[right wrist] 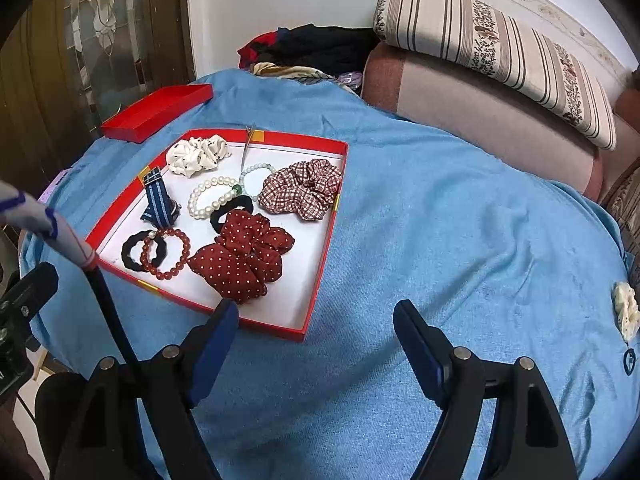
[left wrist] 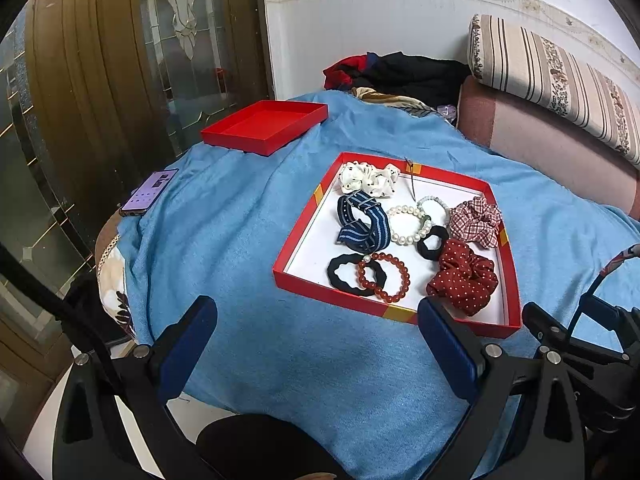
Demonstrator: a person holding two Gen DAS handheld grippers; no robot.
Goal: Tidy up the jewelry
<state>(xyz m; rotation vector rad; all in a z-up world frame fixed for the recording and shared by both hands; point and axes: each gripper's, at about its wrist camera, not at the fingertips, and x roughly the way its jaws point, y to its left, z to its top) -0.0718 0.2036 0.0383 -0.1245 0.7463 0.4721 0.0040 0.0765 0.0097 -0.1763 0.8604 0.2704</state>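
Both my left gripper (left wrist: 316, 320) and right gripper (right wrist: 316, 322) hover with jaws spread wide, empty, over the blue blanket (right wrist: 440, 220); jewelry sits in the red box (left wrist: 514, 280) ahead.

Ahead of the jaws: two red trays, one (left wrist: 400, 312) filled and one (left wrist: 264, 126) bare. Fabric scrunchies, three: white (left wrist: 369, 178), checked (left wrist: 476, 220), red dotted (left wrist: 464, 276). Black hair ties, two (left wrist: 344, 274) (left wrist: 433, 243). Bead bracelets, three: red (left wrist: 386, 276), pearl (left wrist: 408, 224), pale green (left wrist: 434, 205). Striped strap (left wrist: 363, 224), one. Phone (left wrist: 150, 192), one.
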